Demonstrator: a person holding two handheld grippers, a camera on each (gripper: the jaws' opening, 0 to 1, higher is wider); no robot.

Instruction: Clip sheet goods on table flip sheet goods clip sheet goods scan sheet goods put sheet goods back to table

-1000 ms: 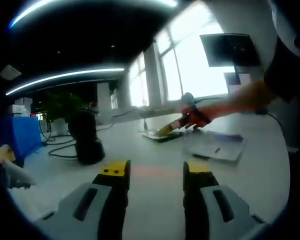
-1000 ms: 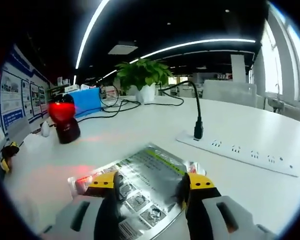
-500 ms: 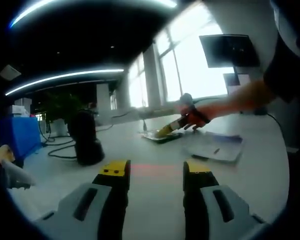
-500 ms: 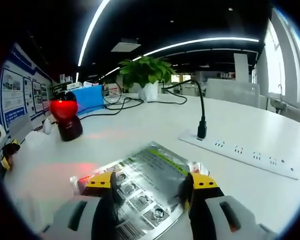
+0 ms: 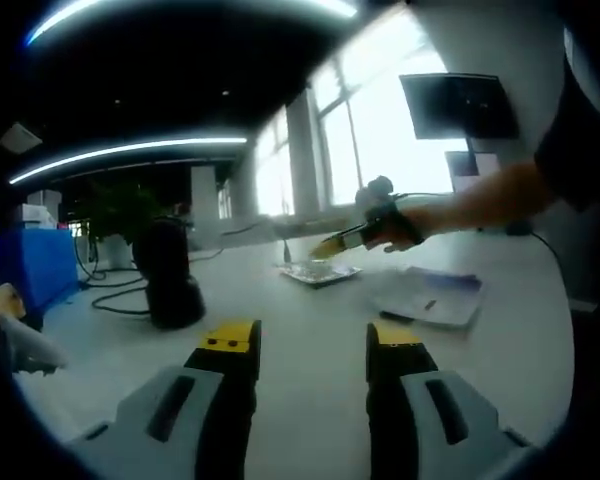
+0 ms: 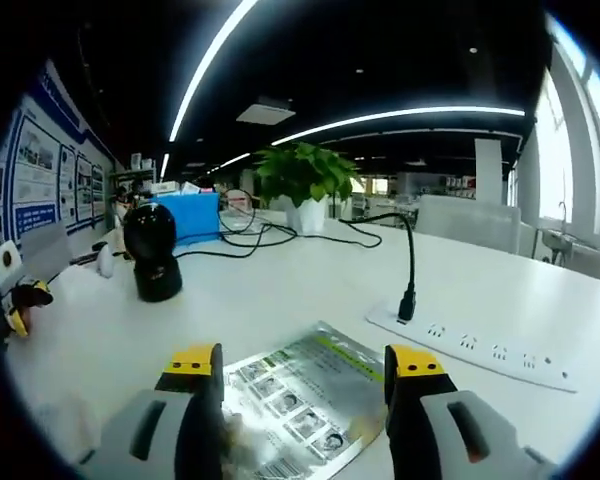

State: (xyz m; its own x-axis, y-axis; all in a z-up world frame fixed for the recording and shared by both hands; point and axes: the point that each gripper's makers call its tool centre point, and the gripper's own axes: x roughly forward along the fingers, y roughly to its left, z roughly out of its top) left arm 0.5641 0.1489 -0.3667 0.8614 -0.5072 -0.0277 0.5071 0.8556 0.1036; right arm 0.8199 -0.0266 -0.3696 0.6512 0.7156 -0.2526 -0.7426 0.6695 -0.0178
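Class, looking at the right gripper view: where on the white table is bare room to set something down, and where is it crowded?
Bare table lies between the black scanner and the power strip, beyond the silver packet. It is crowded at the far edge, where cables, the potted plant and a blue box sit.

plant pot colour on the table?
White pot under the green plant; clearest in the right gripper view.
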